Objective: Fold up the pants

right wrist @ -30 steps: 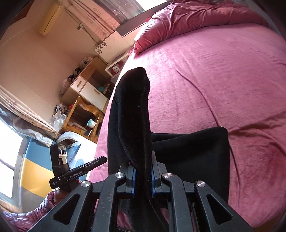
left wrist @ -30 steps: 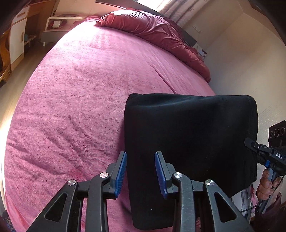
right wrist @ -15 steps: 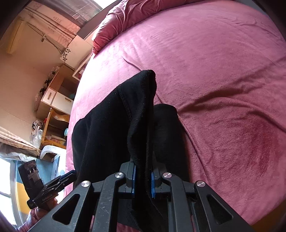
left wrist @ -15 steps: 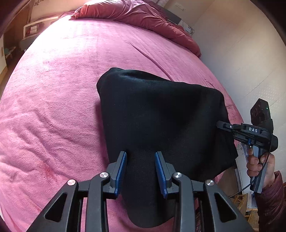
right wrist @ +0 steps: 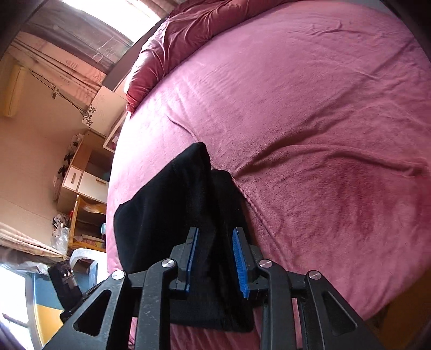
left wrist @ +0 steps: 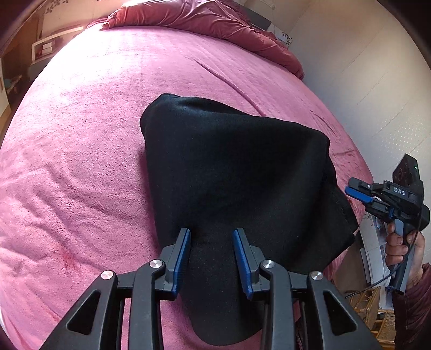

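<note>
The black pants (left wrist: 237, 172) lie folded in a thick bundle on the pink bed (left wrist: 80, 134), near its front edge. My left gripper (left wrist: 211, 258) is open, its blue pads either side of the bundle's near end without pinching it. My right gripper (right wrist: 215, 258) is open too, its pads apart over the pants (right wrist: 172, 215) at the bundle's other side. From the left wrist view the right gripper (left wrist: 361, 193) sits just off the pants' right edge. The left gripper's body (right wrist: 67, 282) shows at the lower left of the right wrist view.
A crumpled dark red duvet (left wrist: 215, 24) lies along the head of the bed. A wall (left wrist: 377, 80) runs close along the bed's right side. Wooden shelves and drawers (right wrist: 83, 183) with clutter stand beyond the bed's left side. The bed's front edge (right wrist: 377, 309) is just below my grippers.
My right gripper has lowered the raised fold of the pants onto the bundle and opened, letting go. The left gripper stayed open and moved in over the bundle's near end.
</note>
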The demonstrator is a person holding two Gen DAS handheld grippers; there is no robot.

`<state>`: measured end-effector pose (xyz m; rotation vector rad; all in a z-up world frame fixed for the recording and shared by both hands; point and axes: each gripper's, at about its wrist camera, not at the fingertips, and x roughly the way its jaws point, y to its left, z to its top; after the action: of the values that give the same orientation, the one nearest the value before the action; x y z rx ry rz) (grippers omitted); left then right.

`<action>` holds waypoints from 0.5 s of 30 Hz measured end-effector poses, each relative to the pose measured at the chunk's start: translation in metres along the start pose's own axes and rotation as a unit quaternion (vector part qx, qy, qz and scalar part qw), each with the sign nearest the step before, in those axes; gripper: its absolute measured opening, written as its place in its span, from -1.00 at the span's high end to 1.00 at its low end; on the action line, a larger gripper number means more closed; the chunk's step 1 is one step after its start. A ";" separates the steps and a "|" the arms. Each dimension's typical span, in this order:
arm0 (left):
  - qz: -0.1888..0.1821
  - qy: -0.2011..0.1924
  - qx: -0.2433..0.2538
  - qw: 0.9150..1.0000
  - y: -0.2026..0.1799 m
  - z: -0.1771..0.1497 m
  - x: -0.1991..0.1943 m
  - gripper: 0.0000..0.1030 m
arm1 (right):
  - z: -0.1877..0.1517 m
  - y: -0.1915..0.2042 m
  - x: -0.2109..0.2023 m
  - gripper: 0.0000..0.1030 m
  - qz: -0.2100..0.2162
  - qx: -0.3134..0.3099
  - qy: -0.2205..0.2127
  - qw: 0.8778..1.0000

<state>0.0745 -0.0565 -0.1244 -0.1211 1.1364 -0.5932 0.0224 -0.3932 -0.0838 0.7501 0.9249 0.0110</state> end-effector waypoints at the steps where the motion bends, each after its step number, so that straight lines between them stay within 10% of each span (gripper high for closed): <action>1: -0.002 -0.001 -0.001 1.000 0.002 0.000 -0.001 0.35 | -0.005 0.000 -0.011 0.47 0.010 0.004 -0.002 1.000; 15: -0.026 -0.026 -0.011 0.999 0.020 -0.007 -0.039 0.35 | -0.067 0.000 0.008 0.47 0.040 0.072 0.054 0.995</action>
<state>0.0647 -0.0186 -0.1033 -0.1848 1.0920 -0.6214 -0.0214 -0.3520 -0.1141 0.9269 1.0055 0.0552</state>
